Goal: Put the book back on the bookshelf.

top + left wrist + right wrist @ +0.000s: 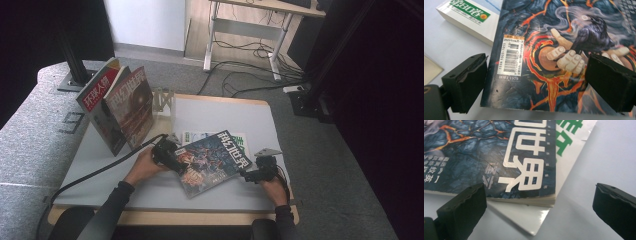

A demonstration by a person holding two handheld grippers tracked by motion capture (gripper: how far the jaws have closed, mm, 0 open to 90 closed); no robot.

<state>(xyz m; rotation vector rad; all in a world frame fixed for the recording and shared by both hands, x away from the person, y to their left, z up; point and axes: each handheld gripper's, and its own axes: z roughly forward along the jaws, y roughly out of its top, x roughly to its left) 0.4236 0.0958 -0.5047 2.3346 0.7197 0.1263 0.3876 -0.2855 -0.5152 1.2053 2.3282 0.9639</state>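
Magazine (212, 161) with a dark blue cover, orange cracks and large white characters lies flat near the front middle of the grey table (225, 115), turned at a slant, resting on top of a white magazine (239, 140) with green lettering that sticks out from under its far edge.

At the far left of the table two more magazines stand upright side by side: one with a red title band (97, 100) and, just to its right, a reddish-brown one (132, 102). A small pale rack (162, 102) stands just beside them.

Next comes the left gripper (176, 161), held in the person's left hand (145, 167) at the near left edge of the dark blue magazine. In the left gripper view its jaws stand wide apart over the cover, one beyond the spine edge near the barcode label (510, 58), the other above the painted raven and hand; nothing is clamped between them.

On the right side, the right gripper (248, 175), held in the right hand (274, 189), sits just beside the magazine's right corner. In the right gripper view its jaws are spread wide, facing that corner and the white magazine's glossy corner (534, 220) beneath, gripping neither.
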